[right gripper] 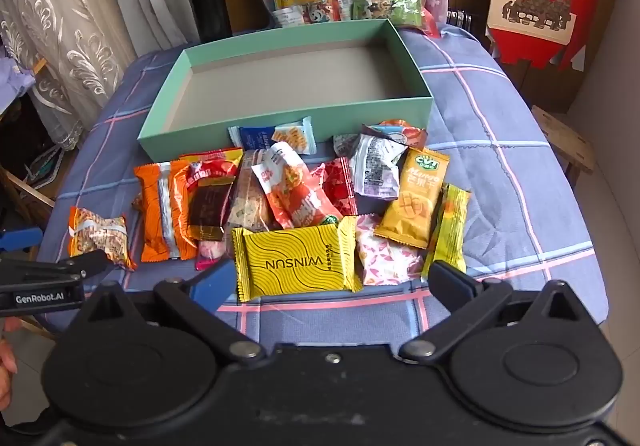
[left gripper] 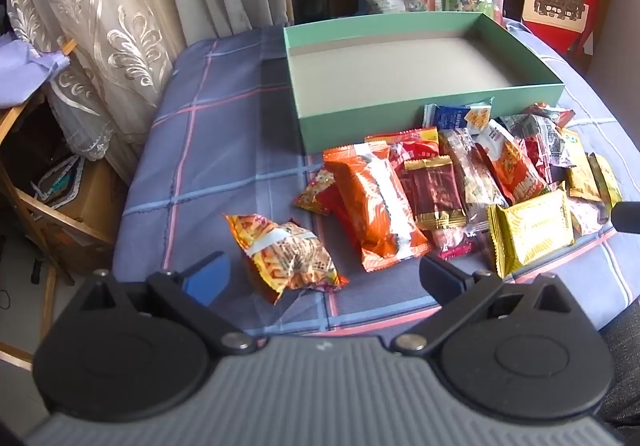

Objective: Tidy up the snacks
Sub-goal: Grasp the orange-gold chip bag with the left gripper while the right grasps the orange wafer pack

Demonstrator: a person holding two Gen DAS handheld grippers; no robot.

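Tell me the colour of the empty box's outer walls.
Mint green box, with a grey-beige inside; clearest in the right wrist view.

Bright daylight, fisheye-bent edges, soft focus

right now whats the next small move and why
Probably lower the right hand-held gripper onto the yellow packet: its jaws stand open with nothing between them, that packet lies nearest, and the green box holds nothing.

One open green box [right gripper: 280,121], two tools, and about sixteen wrapped snacks [right gripper: 296,266] (overlaps blur the exact tally).
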